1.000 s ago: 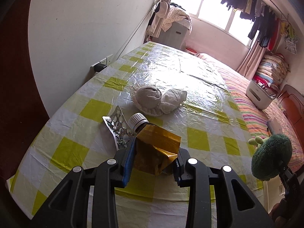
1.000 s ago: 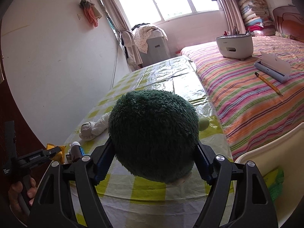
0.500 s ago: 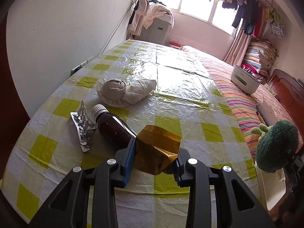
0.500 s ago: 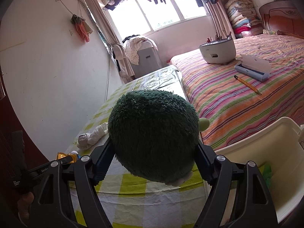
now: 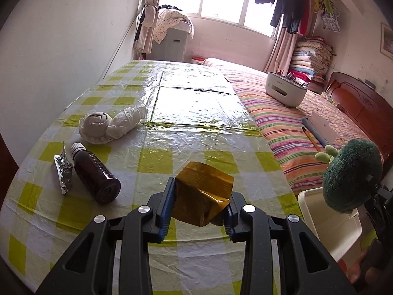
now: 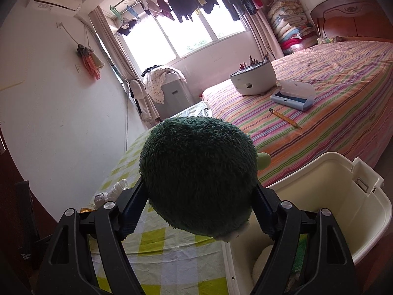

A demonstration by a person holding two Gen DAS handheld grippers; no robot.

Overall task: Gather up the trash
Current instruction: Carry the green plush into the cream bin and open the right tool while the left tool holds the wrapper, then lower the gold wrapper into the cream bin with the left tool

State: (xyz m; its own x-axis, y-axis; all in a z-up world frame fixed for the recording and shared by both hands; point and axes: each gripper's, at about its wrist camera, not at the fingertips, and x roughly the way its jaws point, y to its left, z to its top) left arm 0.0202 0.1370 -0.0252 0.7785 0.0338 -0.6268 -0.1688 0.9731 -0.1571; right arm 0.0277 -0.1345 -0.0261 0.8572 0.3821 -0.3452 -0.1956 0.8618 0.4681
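Having swung from the bottle (image 5: 95, 175) toward the bin (image 6: 343, 196), the left gripper (image 5: 200, 206) clamps a gold wrapper (image 5: 203, 194) while the right gripper (image 6: 199, 211), spread wide, clamps a green plush toy (image 6: 199, 174), ready for dropping.

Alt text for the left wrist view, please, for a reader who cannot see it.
The left tool grips a crumpled gold wrapper above a yellow-checked tablecloth. A brown bottle, a foil blister pack and rolled white cloths lie to the left. At right, a green plush toy hangs over a white bin.
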